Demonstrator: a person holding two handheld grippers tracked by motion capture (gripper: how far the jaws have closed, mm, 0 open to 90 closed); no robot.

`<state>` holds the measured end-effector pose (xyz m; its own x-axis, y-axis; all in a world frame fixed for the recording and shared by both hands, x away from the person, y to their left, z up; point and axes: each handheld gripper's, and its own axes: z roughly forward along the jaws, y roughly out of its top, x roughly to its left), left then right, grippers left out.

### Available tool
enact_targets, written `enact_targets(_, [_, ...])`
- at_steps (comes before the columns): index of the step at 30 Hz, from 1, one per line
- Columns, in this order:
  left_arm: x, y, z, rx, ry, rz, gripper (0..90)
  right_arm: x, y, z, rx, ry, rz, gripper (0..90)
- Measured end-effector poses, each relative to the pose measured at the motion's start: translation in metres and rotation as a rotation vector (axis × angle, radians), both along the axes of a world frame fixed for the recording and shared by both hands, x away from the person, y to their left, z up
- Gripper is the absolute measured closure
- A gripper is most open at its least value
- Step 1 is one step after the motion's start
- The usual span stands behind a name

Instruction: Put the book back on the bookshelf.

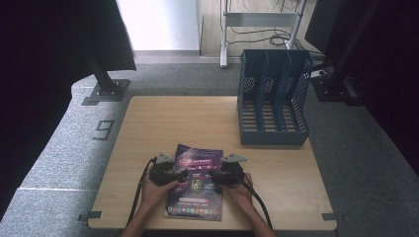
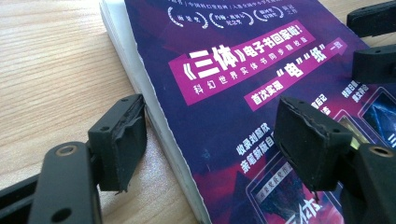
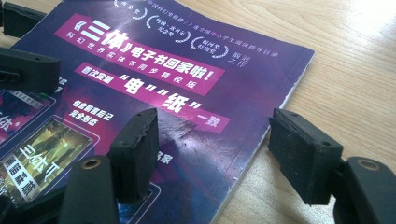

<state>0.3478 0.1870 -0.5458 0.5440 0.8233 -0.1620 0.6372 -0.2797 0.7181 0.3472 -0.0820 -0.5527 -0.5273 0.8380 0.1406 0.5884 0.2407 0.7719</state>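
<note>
A purple paperback book with white and pink print lies flat near the front edge of the wooden table. My left gripper is at the book's left edge, my right gripper at its right edge, each in a hand. In the left gripper view, the left gripper is open astride the book's white page edge, one jaw over the table and one over the cover. In the right gripper view, the right gripper is open astride the book's right edge. Neither presses on it.
A blue mesh file rack with several upright slots stands at the table's back right. Bare wood lies between it and the book. Grey carpet surrounds the table, and black stands and cables sit behind it.
</note>
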Motion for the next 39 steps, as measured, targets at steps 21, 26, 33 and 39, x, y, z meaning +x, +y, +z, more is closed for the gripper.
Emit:
enact_targets(21, [0.000, 0.003, 0.003, -0.057, 0.037, 0.049, 33.3, -0.001, 0.001, 0.000, -0.003, -0.003, -0.007, 33.1])
enact_targets(26, [-0.001, 0.003, 0.005, -0.059, 0.032, 0.044, 33.7, -0.001, 0.001, 0.000, -0.006, -0.005, -0.009, 33.2])
enact_targets(33, [-0.003, 0.004, 0.009, -0.087, 0.022, 0.035, 33.3, -0.001, 0.001, 0.000, -0.006, -0.005, -0.008, 33.2])
enact_targets(39, [-0.007, -0.004, 0.012, -0.151, 0.055, -0.076, 37.6, -0.001, 0.001, 0.000, -0.005, -0.004, -0.007, 33.2])
